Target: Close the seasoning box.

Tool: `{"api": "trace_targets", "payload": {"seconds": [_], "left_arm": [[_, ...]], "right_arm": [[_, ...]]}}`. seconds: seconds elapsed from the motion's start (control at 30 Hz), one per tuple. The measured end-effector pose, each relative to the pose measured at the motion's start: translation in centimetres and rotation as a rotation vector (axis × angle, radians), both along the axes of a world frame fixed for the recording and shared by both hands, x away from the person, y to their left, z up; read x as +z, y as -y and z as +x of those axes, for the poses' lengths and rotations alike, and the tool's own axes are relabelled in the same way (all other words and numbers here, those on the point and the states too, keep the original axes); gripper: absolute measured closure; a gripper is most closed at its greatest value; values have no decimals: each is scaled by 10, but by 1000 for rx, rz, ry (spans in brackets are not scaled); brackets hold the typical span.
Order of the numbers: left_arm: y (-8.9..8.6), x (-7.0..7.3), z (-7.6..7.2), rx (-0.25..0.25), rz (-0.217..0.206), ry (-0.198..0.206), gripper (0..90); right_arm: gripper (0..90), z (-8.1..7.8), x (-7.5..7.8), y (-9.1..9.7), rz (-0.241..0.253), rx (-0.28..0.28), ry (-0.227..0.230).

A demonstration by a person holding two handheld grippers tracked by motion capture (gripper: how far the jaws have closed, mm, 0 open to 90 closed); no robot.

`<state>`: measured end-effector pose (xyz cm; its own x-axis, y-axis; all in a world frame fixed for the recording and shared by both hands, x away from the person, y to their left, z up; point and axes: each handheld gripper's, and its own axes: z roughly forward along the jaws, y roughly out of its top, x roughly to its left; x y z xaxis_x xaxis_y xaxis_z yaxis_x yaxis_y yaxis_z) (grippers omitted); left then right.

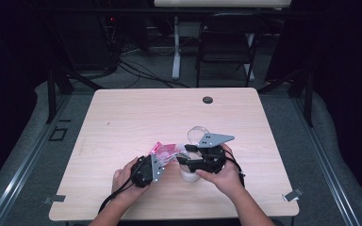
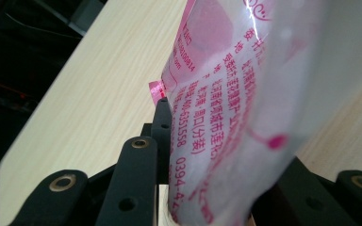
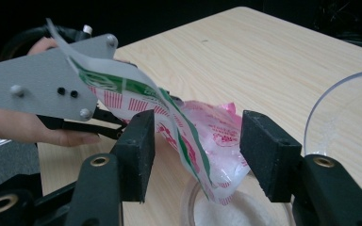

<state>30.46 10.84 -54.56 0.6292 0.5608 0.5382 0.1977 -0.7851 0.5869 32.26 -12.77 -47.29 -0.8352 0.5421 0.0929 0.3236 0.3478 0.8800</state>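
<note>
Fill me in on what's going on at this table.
A person is working with a hand-held claw in each hand. The left claw is shut on a pink-printed plastic bag of white powder, tilting its open end over a clear cup that already has white powder in it. The right claw stands open around the bag's lower end, pads not pressing it. A clear lid lies on the table just beyond.

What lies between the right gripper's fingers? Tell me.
In the right gripper view, the pink bag hangs between the right gripper's open fingers, untouched, its mouth over a cup of white powder.
</note>
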Motion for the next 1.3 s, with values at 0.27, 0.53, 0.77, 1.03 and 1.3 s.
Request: {"api": "trace_targets", "payload": {"seconds": [0.27,0.53,0.77,1.03,1.3], "left_arm": [[-10,-8,9,8,-140,-118,722],[-20,-14,15,31,-252,-191,732],[-31,-16,21,62,-351,-242,740],[-46,-10,28,111,-442,-270,752],[-65,8,29,162,-468,-235,751]], "right_arm": [[453,-1,4,6,35,-5,17],[456,1,4,9,42,-18,13],[459,2,4,12,50,-36,9],[471,3,5,16,55,-50,11],[476,4,5,17,52,-52,11]]}}
